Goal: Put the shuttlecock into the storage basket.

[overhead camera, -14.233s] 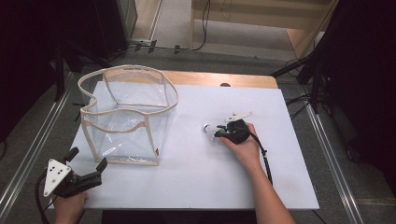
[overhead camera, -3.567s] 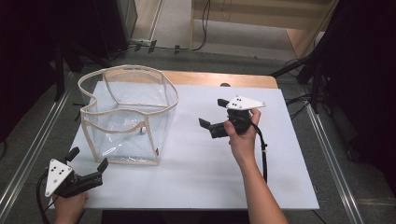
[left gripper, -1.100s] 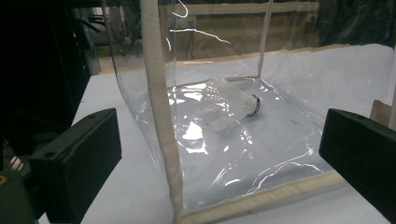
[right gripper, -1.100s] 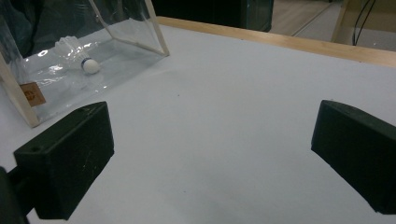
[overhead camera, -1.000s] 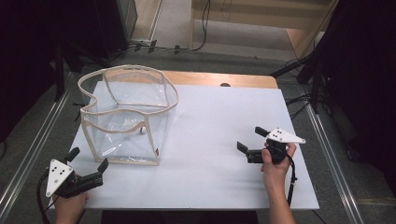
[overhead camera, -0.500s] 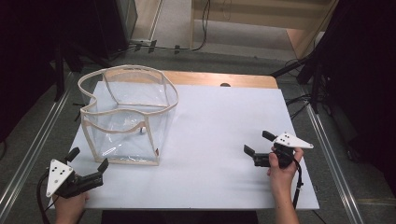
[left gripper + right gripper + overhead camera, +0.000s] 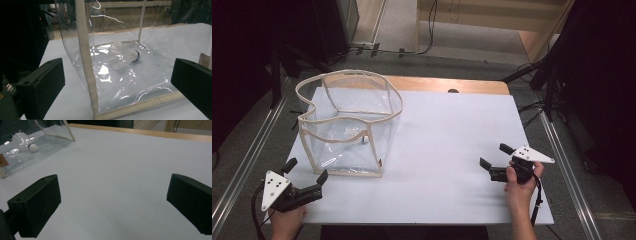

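Observation:
A clear plastic bag (image 7: 339,150) with beige trim stands open on the left of the white table (image 7: 447,125). A white shuttlecock (image 7: 123,56) with a blue-banded cork lies on its side inside the bag, and the right gripper view shows it through the wall (image 7: 25,141). My left gripper (image 7: 307,171) is held open near the table's front left corner, just short of the bag, with a beige corner seam (image 7: 85,62) between its jaws (image 7: 116,75). My right gripper (image 7: 494,155) is open and empty over bare table at the front right (image 7: 113,192).
A wooden strip (image 7: 447,85) runs along the table's far edge. Metal rails (image 7: 562,160) flank both sides, with dark stands and cables on the floor beyond. Bare white tabletop stretches between the bag and my right gripper.
My right gripper has drawn back from the table's middle to the front right, jaws open. A small white thing by its jaws in the earliest frame is gone from there. The left gripper stayed put.

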{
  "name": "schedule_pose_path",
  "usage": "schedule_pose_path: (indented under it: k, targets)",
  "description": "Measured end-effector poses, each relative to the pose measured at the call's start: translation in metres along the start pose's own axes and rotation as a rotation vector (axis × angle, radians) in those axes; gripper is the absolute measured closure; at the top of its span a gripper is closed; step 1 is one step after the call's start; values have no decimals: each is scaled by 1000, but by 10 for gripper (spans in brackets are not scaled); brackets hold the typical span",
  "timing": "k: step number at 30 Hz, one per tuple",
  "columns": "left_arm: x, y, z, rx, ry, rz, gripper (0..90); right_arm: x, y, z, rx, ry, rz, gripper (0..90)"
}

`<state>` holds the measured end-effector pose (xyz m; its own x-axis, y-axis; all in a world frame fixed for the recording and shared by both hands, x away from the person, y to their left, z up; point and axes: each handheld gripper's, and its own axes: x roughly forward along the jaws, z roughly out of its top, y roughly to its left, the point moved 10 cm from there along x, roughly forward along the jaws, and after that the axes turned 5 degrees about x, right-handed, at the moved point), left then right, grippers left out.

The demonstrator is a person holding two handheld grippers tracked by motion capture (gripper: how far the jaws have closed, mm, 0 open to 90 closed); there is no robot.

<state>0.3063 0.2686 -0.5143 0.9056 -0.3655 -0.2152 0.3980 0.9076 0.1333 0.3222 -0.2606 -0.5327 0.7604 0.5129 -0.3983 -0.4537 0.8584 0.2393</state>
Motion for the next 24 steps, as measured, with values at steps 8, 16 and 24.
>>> schedule_pose_path:
  k: [8,16,24]
  targets:
    - [0,0,0,3,1,1,0,-10,-8,-6,15,0,-17,0]
    - [0,-1,0,5,2,2,0,-18,-16,-14,26,0,-34,0]
    - [0,-1,0,7,2,2,0,-26,-21,-20,30,5,-52,0]
